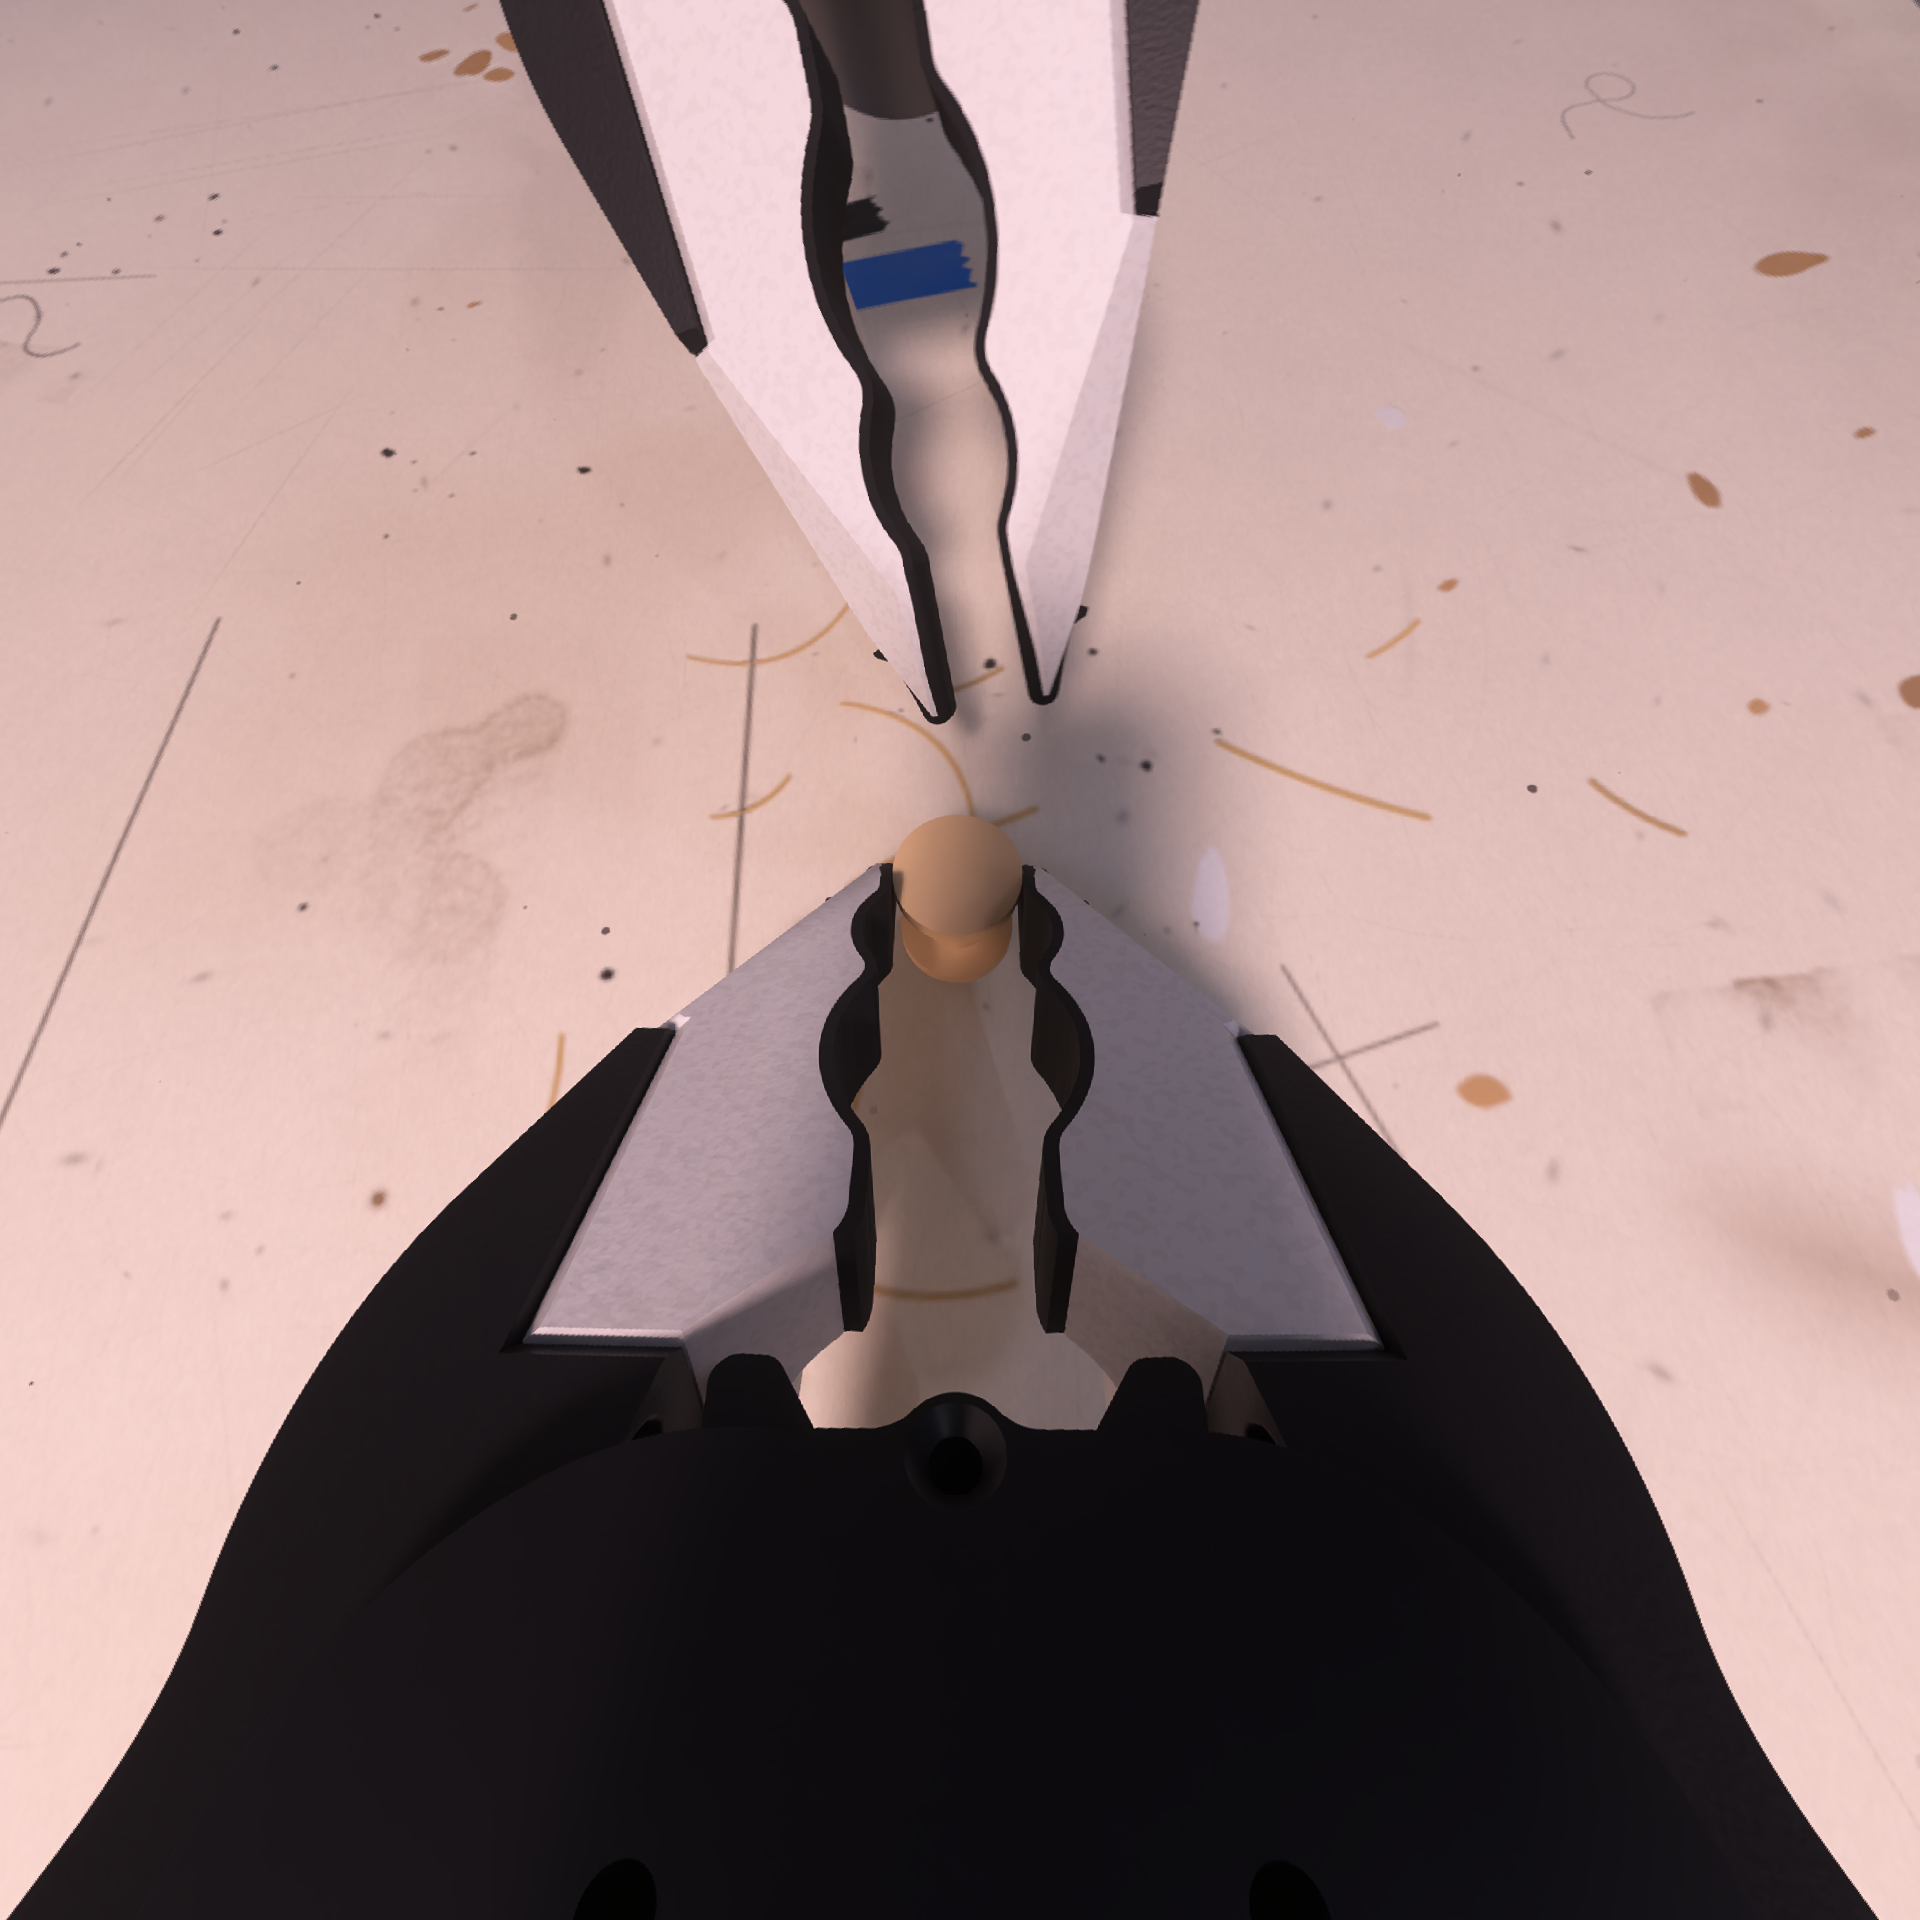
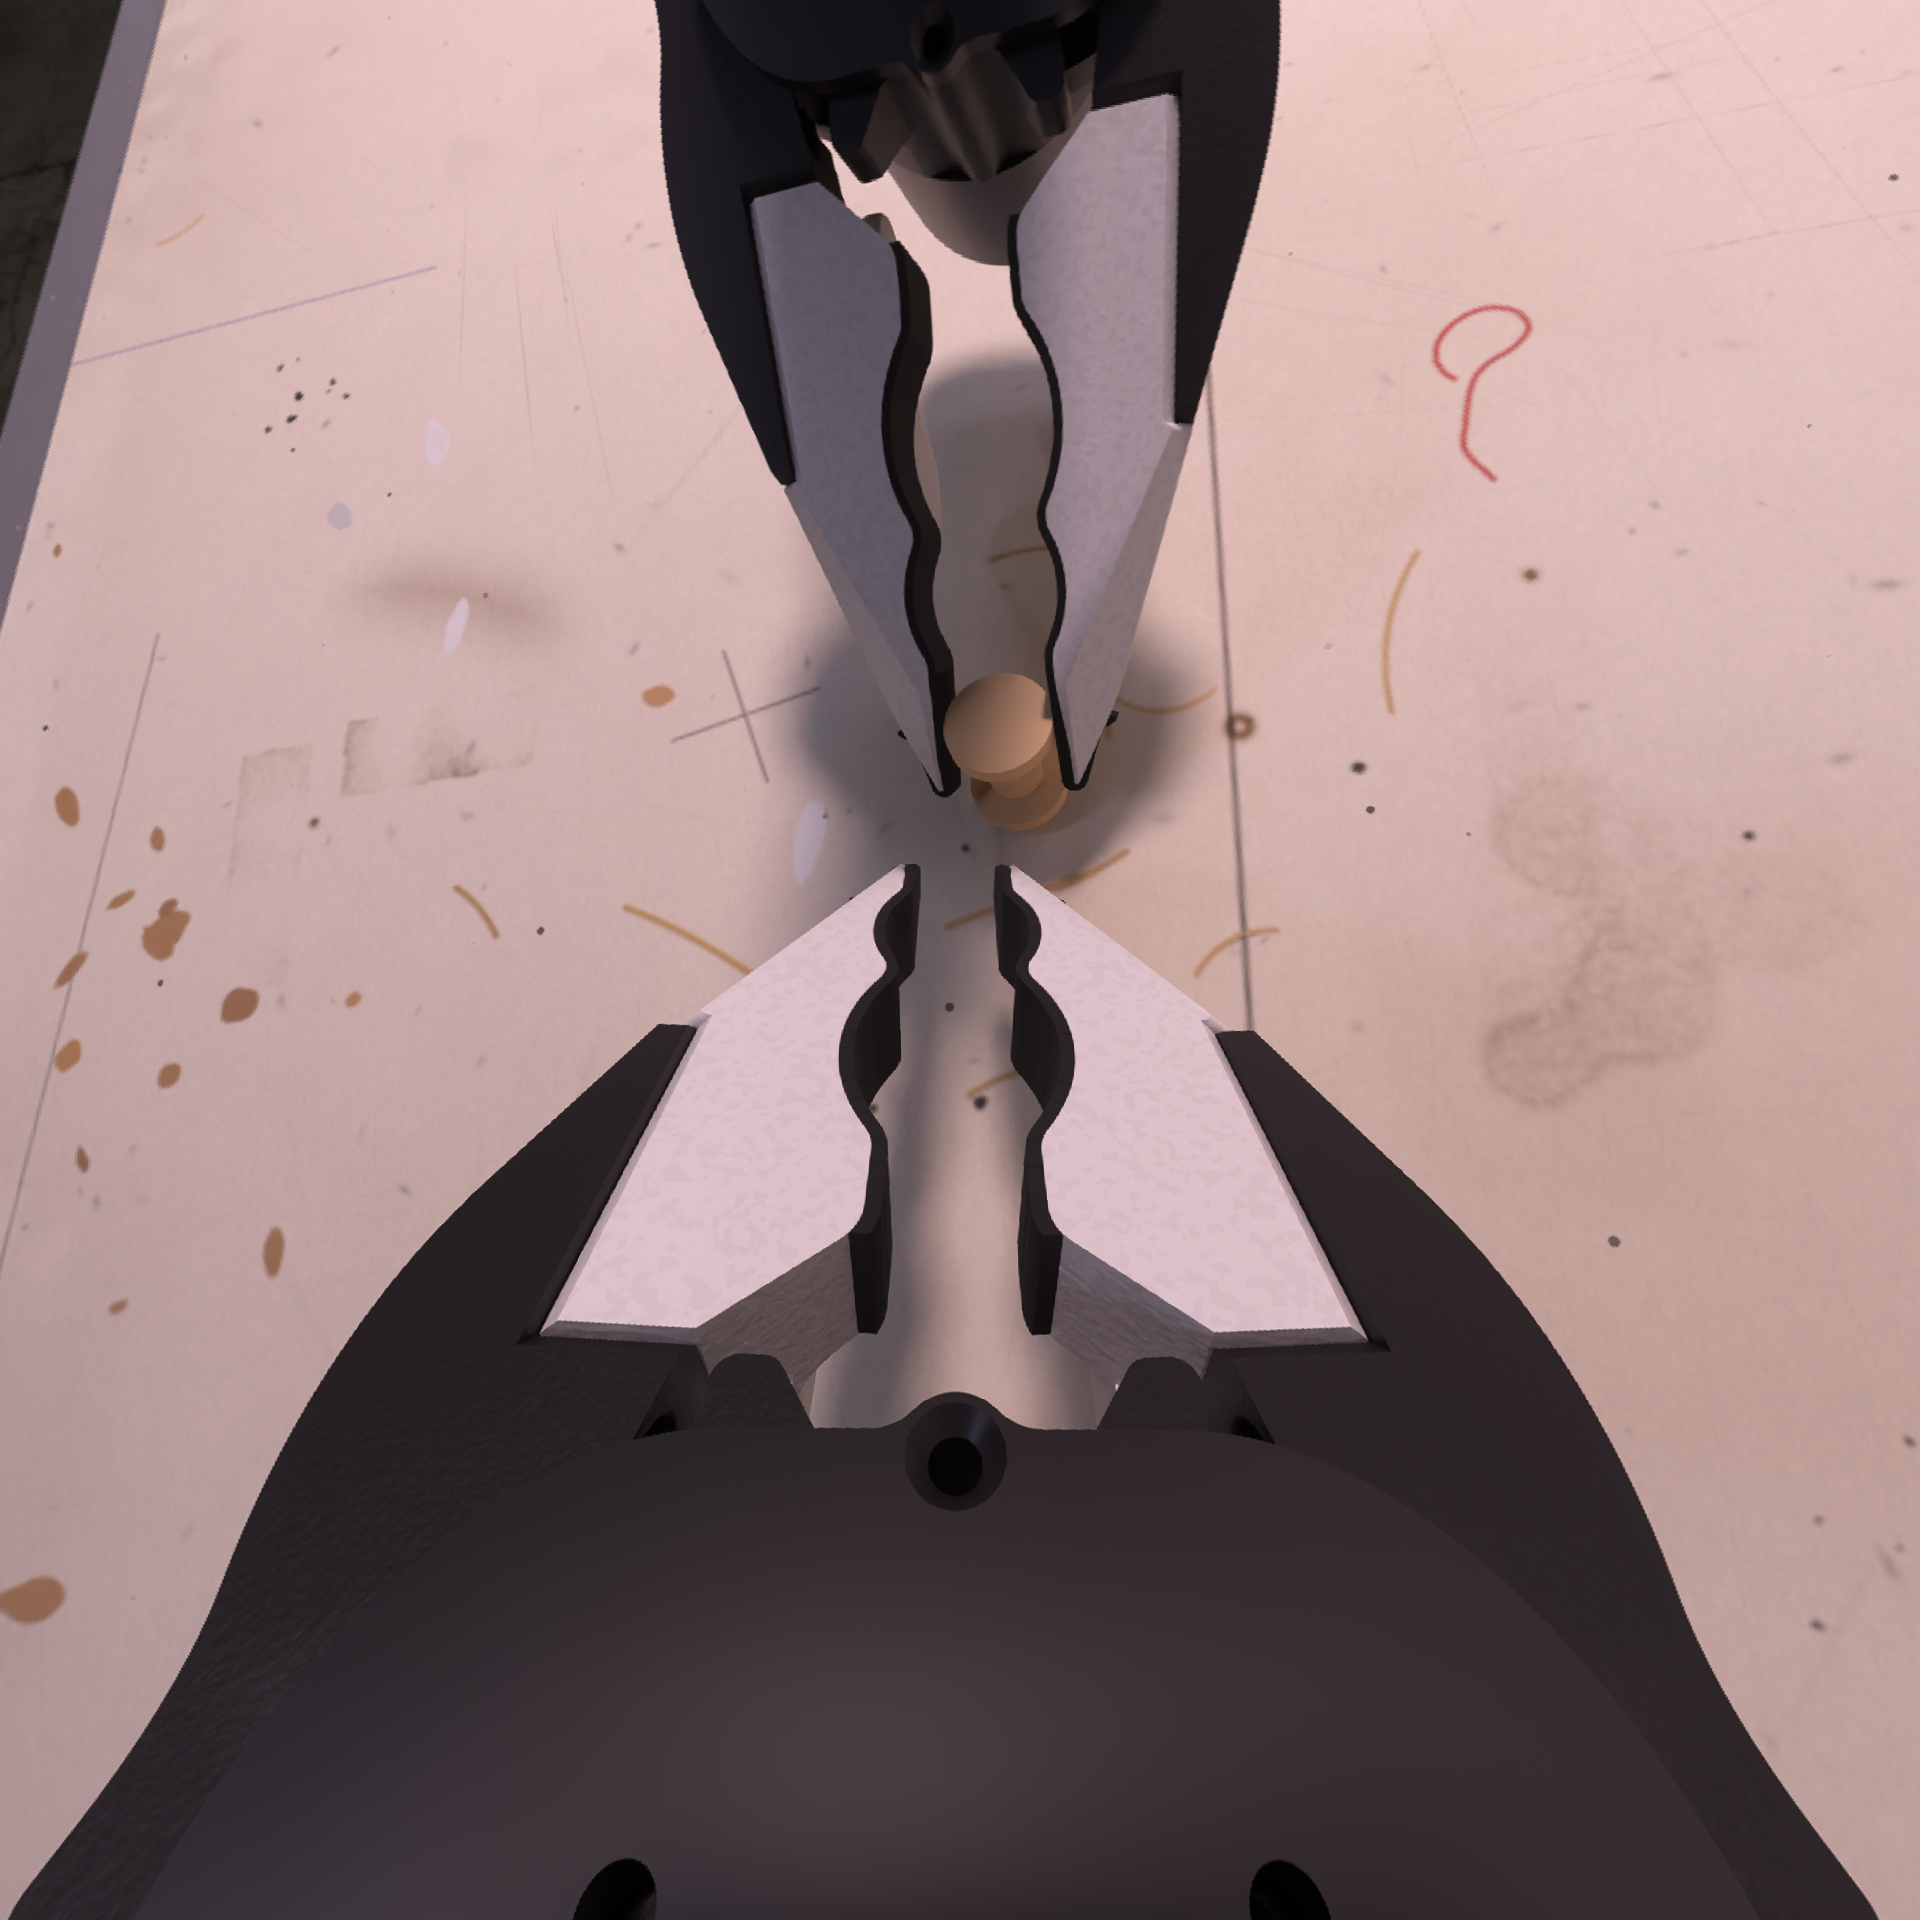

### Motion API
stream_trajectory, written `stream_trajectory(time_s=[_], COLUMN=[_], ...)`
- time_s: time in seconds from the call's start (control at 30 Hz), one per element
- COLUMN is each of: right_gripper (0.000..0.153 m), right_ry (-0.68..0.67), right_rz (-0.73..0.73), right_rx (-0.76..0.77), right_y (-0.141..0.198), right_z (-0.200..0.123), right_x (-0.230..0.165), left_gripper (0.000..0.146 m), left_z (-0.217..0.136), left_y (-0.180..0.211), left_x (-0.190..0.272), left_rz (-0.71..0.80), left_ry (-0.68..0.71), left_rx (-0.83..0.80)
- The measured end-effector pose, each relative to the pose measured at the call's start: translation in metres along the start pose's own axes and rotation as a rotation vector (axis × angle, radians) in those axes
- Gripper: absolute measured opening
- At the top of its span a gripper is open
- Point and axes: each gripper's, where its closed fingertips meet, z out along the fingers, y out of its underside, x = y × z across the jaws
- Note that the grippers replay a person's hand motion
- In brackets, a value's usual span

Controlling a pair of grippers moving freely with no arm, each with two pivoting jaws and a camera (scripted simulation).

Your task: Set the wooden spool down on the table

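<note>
The wooden spool (image 1: pixel 954 862) is small and light tan, with a round flange at each end. My left gripper (image 1: pixel 956 883) is shut on it at the fingertips and holds it upright, low over the stained pinkish table (image 1: pixel 416 831). In the right wrist view the spool (image 2: pixel 992 722) sits between the left gripper's tips (image 2: pixel 1010 777), with its lower flange close to the table; I cannot tell whether it touches. My right gripper (image 2: pixel 956 878) faces it tip to tip, a short way off. Its jaws stand a narrow gap apart and hold nothing. It also shows in the left wrist view (image 1: pixel 992 701).
The table's edge (image 2: pixel 94 208) runs along the upper left of the right wrist view, with dark floor beyond. The tabletop bears only flat stains, pencil lines and paint spots. A blue patch (image 1: pixel 904 275) shows between the right gripper's fingers.
</note>
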Motion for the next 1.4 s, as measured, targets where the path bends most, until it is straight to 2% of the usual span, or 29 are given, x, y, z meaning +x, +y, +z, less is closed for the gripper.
stream_trajectory(time_s=[0.2, 0.53, 0.63, 0.7, 0.83, 1.0, 1.07, 1.2, 1.4], right_gripper=[0.026, 0.027, 0.044, 0.045, 0.049, 0.069, 0.078, 0.082, 0.083], right_ry=[0.033, 0.180, 0.235, 0.270, 0.200, 0.057, 0.081, 0.225, 0.218], right_rz=[-0.017, -0.136, -0.184, -0.205, -0.121, 0.010, -0.004, -0.066, -0.060], right_rx=[0.003, -0.098, -0.137, -0.136, -0.068, 0.019, 0.015, -0.006, 0.011], right_y=[0.000, 0.003, 0.004, 0.005, 0.003, 0.000, 0.001, 0.004, 0.002], right_z=[0.002, 0.005, 0.008, 0.009, 0.010, 0.010, 0.012, 0.014, 0.019], right_x=[-0.006, -0.008, -0.012, -0.011, -0.016, -0.029, -0.032, -0.028, -0.030], left_gripper=[0.023, 0.023, 0.023, 0.023, 0.023, 0.023, 0.023, 0.023, 0.023], left_z=[0.000, 0.001, 0.000, 0.000, 0.001, 0.000, 0.000, -0.001, 0.000], left_y=[0.001, 0.003, 0.003, 0.003, 0.003, 0.003, 0.004, 0.003, 0.005], left_x=[0.001, 0.002, 0.001, 0.001, 0.002, 0.003, 0.002, 0.001, 0.002], left_rz=[-0.004, 0.002, -0.018, -0.026, -0.020, -0.034, -0.044, -0.061, -0.050], left_ry=[0.006, 0.010, 0.014, 0.022, 0.023, 0.031, 0.034, 0.036, 0.032], left_rx=[-0.003, -0.022, -0.016, -0.016, -0.021, -0.017, -0.019, -0.010, -0.028])
